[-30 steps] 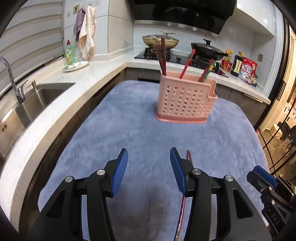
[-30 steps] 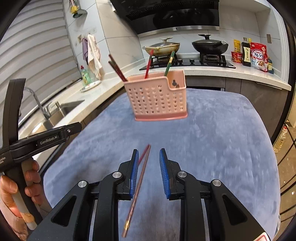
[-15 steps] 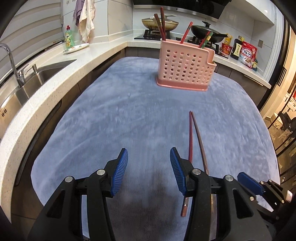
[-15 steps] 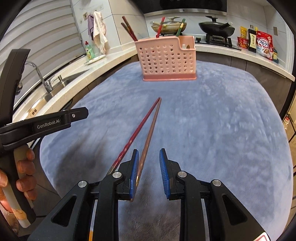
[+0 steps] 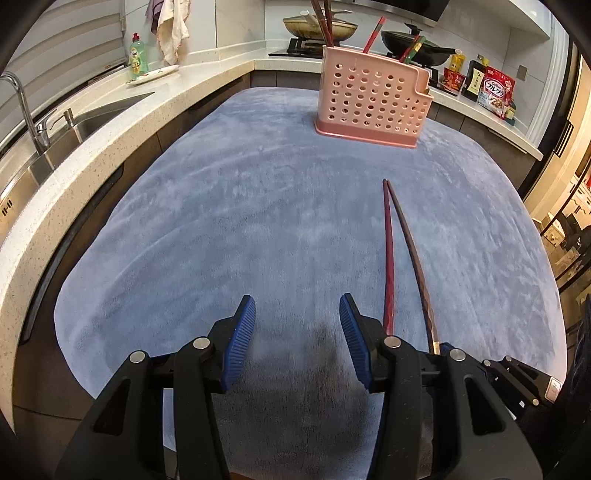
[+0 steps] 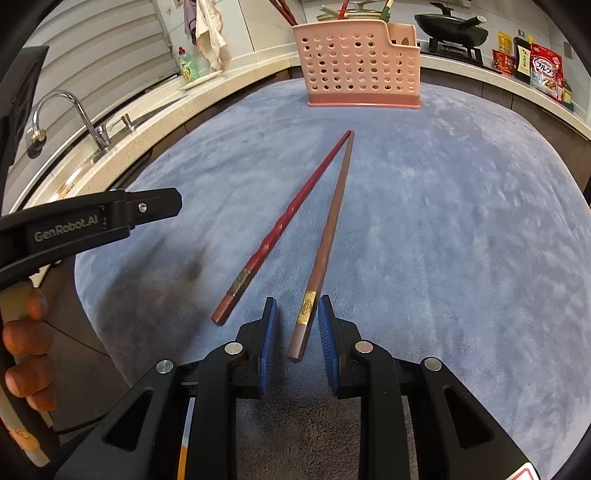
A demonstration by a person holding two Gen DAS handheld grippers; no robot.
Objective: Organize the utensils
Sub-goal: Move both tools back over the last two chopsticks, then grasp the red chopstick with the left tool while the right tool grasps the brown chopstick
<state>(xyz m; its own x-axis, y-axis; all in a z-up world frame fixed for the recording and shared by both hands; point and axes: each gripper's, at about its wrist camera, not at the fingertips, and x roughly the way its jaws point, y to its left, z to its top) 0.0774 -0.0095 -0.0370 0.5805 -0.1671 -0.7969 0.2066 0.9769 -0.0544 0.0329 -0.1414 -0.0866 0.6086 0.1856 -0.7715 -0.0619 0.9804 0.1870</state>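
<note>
Chopsticks are the main thing: a red chopstick (image 6: 291,215) and a brown chopstick (image 6: 330,229) lie flat on the blue cloth (image 6: 443,229) covering the desk, well short of the pink holder (image 6: 356,66) that stands at the cloth's far end. Their thin tips touch on the side toward the holder, and the thick ends splay apart away from it, so they make a narrow V. Right tool (image 6: 295,332) sits low at the end farthest from the holder, fingers set narrow on either side of the brown chopstick's thick end, a small gap showing on both sides, so not pinching it. Left tool (image 5: 297,332) has its fingers spread wide with nothing between them, with the red chopstick just off to its right. Several more chopsticks (image 5: 321,16) stand upright in the holder.
</note>
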